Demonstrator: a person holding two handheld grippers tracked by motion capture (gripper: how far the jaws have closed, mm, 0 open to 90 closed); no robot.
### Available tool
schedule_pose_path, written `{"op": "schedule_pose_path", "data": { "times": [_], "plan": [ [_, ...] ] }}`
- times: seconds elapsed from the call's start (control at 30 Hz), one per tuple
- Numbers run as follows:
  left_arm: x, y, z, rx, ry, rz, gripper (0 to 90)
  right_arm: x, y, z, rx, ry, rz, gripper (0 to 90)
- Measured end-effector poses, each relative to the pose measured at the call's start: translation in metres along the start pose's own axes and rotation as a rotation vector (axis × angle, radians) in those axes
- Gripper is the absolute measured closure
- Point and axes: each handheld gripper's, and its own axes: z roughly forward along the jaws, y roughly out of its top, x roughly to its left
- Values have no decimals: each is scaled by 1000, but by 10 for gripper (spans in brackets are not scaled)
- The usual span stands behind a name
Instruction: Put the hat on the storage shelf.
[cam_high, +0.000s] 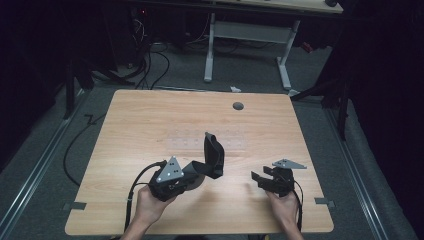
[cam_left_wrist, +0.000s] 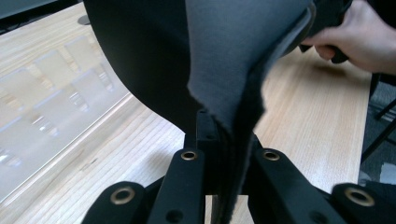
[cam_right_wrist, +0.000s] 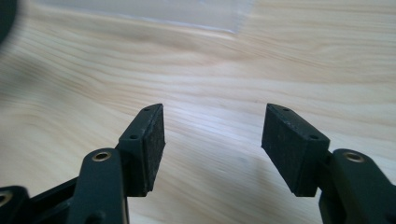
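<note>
Two hand-held grippers over a wooden table (cam_high: 150, 115): the left gripper (cam_high: 187, 172) pinches a dark cloth (cam_high: 214, 155) lifted above the tabletop; the right gripper (cam_high: 257, 179) gapes wide, empty.

Two grippers (cam_high: 197, 170) (cam_high: 257, 178), one black pad (cam_high: 214, 155), one clear tray (cam_high: 210, 141), one table (cam_high: 150, 115).

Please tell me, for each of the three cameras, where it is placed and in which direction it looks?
High view: above the person's side, facing forward and down on the wooden table; both forearms, left gripper and right gripper show.
Left gripper view: rides on the left gripper, looking along jaws shut on a dark fabric piece; the person's other hand shows beyond.
Right gripper view: rides on the right gripper, looking down at bare tabletop between open jaws.
Shared: high and left gripper views both show the fabric piece.
</note>
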Motion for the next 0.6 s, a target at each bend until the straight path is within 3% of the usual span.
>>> {"op": "schedule_pose_path", "data": {
  "times": [0.07,0.1,0.23,0.4,0.53,0.6],
  "plan": [
    [1,1,-1,-1,5,2,862,-2,-2,2,6,-28,-12,389],
    [2,3,-2,-8,10,-7,861,-6,-4,4,20,-76,-30,381],
    [8,10,-5,-26,30,-43,861,-12,-7,7,36,-126,-44,378],
    [19,19,-7,-63,58,-113,859,-17,-11,9,24,-145,-33,376],
    [25,25,-7,-77,84,-111,859,-18,-11,9,19,-155,-38,383],
    [27,26,-7,-79,92,-111,859,-14,-11,12,29,-190,-59,382]
  ]
}}
